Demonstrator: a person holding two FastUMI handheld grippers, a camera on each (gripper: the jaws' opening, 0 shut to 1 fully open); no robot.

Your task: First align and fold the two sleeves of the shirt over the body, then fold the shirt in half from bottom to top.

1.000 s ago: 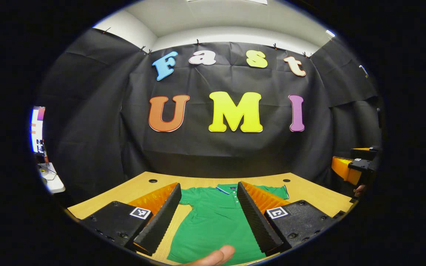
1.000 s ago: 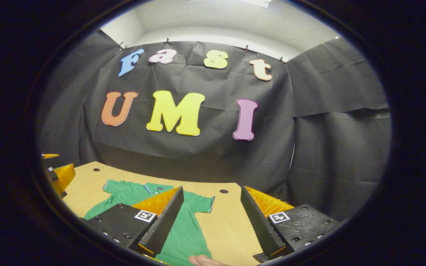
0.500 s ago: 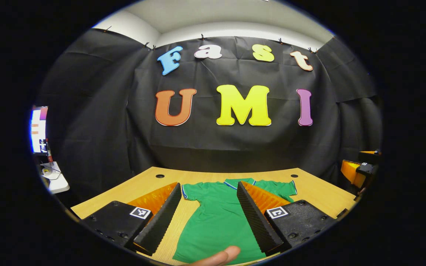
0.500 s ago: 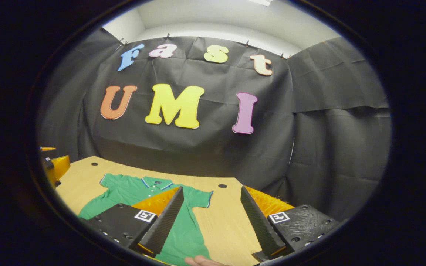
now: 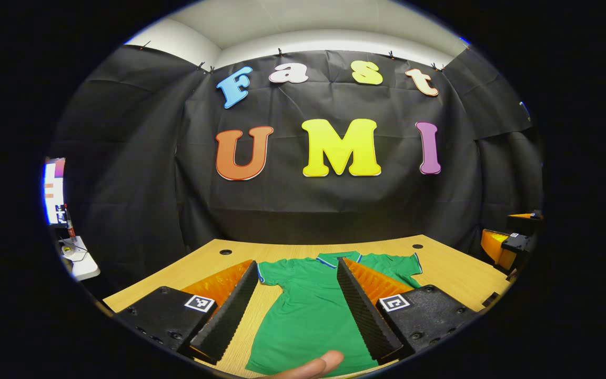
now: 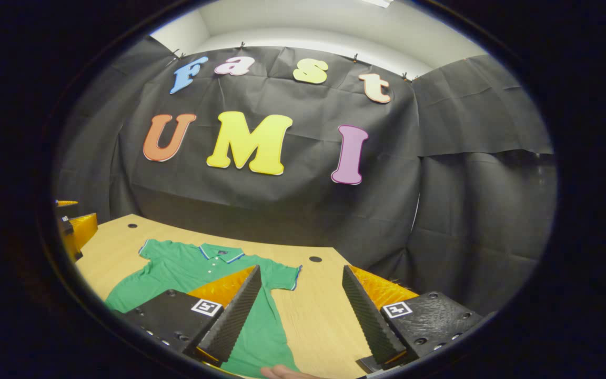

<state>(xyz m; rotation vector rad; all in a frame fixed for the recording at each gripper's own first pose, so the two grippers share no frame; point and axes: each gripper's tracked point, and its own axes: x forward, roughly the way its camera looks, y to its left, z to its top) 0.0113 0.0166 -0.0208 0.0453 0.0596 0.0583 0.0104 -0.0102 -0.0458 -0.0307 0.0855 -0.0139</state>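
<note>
Hovering above the surface (image 5: 440, 266) with jaws apart and empty, the left tongs (image 5: 296, 308) frame the flat green shirt (image 5: 308, 316) lying ahead, while the right tongs (image 6: 299, 310) straddle its right sleeve (image 6: 279, 276), seemingly lining up the sleeve folds.

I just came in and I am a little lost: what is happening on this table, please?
A person holds two grippers above a green polo shirt lying flat on the wooden table. The left gripper and the right gripper are both open and hold nothing. Both sleeves are spread out, so folding has not begun.
</note>
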